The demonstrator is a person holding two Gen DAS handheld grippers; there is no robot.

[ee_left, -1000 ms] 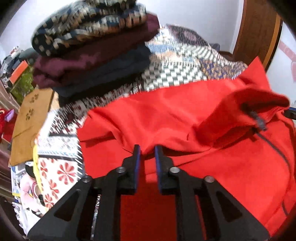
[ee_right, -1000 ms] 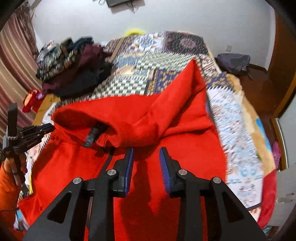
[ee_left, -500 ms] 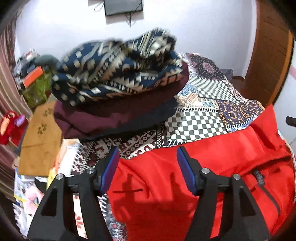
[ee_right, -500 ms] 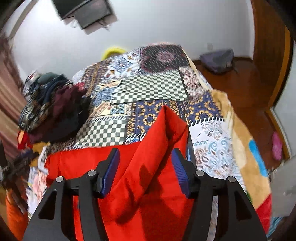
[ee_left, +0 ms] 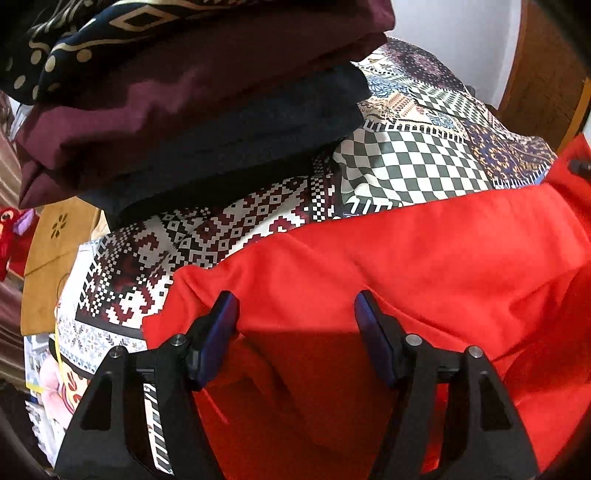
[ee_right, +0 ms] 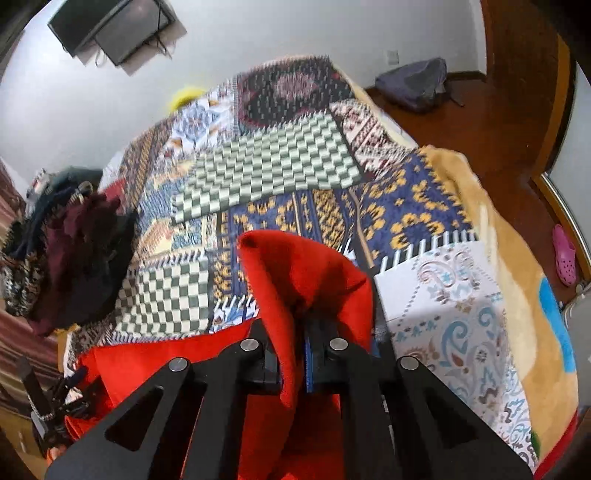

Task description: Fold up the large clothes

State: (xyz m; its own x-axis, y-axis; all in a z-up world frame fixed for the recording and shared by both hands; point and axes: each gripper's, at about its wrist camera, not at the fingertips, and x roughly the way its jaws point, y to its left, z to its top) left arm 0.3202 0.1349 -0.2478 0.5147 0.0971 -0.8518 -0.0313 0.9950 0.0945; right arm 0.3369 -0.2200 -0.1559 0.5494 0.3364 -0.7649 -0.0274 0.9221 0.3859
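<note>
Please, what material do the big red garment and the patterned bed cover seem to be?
Red garment: probably a soft matte fleece or brushed knit; it shows no sheen and rounded folds. Patterned bed cover: likely a printed woven sheet, smooth and flat. Neither is certain.

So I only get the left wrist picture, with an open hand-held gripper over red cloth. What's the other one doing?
Observer: The right hand-held gripper is shut on a fold of the red garment.
Operator: Is that fold lying flat?
Observer: No, it stands up in a peak above the quilt.
Operator: Anything on the walls?
Observer: A dark screen hangs high on the white wall.
</note>
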